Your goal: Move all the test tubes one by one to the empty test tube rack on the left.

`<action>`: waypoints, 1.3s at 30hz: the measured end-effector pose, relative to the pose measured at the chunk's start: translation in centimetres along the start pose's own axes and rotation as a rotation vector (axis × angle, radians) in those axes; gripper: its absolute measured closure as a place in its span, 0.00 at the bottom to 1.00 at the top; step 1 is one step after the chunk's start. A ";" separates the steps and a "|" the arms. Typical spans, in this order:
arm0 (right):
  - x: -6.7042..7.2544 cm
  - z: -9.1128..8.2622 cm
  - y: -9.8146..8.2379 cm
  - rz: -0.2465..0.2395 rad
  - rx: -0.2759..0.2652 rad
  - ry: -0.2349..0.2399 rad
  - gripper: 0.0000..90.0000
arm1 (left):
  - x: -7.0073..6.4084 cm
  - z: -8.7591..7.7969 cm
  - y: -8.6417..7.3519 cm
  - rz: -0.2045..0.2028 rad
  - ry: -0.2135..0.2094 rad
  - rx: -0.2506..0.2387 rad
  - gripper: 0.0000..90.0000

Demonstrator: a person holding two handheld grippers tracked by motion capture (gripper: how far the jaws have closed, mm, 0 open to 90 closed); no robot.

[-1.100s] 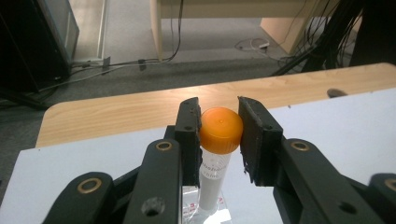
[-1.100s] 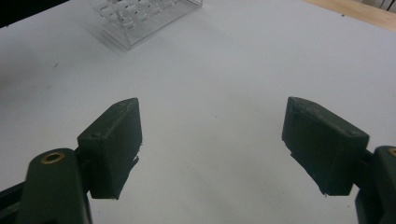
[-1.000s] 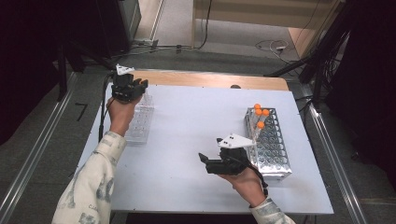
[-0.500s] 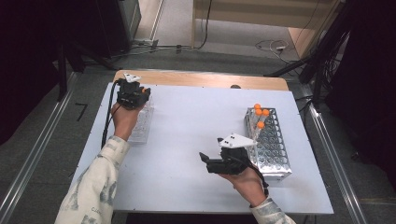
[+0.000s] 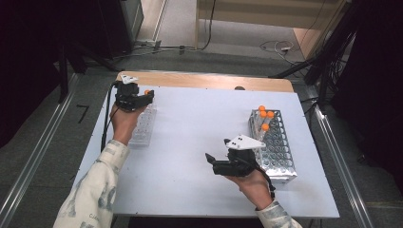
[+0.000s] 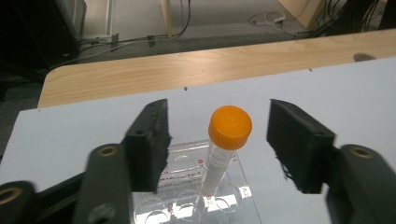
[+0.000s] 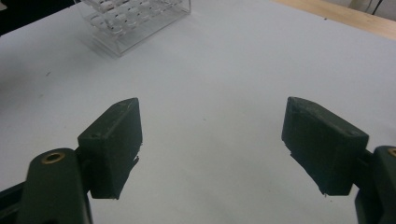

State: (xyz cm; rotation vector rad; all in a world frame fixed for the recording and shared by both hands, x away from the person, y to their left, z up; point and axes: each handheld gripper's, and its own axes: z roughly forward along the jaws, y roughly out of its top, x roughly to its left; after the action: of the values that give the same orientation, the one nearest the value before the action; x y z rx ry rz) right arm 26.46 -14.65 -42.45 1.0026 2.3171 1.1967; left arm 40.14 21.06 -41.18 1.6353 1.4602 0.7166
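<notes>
Orange-capped tube (image 6: 224, 151) stands upright in the clear rack (image 5: 142, 126) at the bench's (image 5: 190, 123) ten o'clock. Left gripper (image 6: 217, 140) has just been opening, its jaws beside the tube without touching. Right gripper (image 7: 212, 144) is wide open, empty.

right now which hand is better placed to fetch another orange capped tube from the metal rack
The right. Its tongs hang open just beside the metal rack holding the orange-capped tubes. The left tongs, which have just been opening, stand around the tube in the clear rack across the table.

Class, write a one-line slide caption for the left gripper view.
Orange-capped tube stands in clear rack, the just-opened left gripper fingers either side.
</notes>
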 end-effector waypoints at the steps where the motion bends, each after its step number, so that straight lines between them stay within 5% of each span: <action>1: -0.1 -0.1 0.0 0.004 -0.002 -0.002 0.21 | 0.1 -0.4 0.0 -0.013 -0.008 -0.008 0.33; 8: -0.6 -0.6 0.0 0.014 -0.013 -0.017 0.21 | -0.3 -3.0 -1.4 -0.065 -0.093 -0.056 0.22; 19: -1.9 -1.6 -0.2 0.043 -0.024 -0.049 0.21 | -1.8 -6.0 -3.9 -0.014 -0.122 -0.090 0.22; 23: -2.4 -2.1 -0.4 0.053 -0.031 -0.058 0.21 | -2.0 -6.8 -4.5 0.007 -0.103 -0.085 0.22; 39: -5.3 -5.7 -1.7 0.102 -0.074 -0.157 0.21 | -1.8 -9.4 -6.1 0.005 -0.145 -0.066 0.21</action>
State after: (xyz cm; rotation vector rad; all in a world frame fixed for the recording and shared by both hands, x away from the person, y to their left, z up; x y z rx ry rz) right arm 26.11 -22.38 -40.57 1.1561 2.1092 1.1873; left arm 28.84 21.14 -41.44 1.6062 1.3173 0.6290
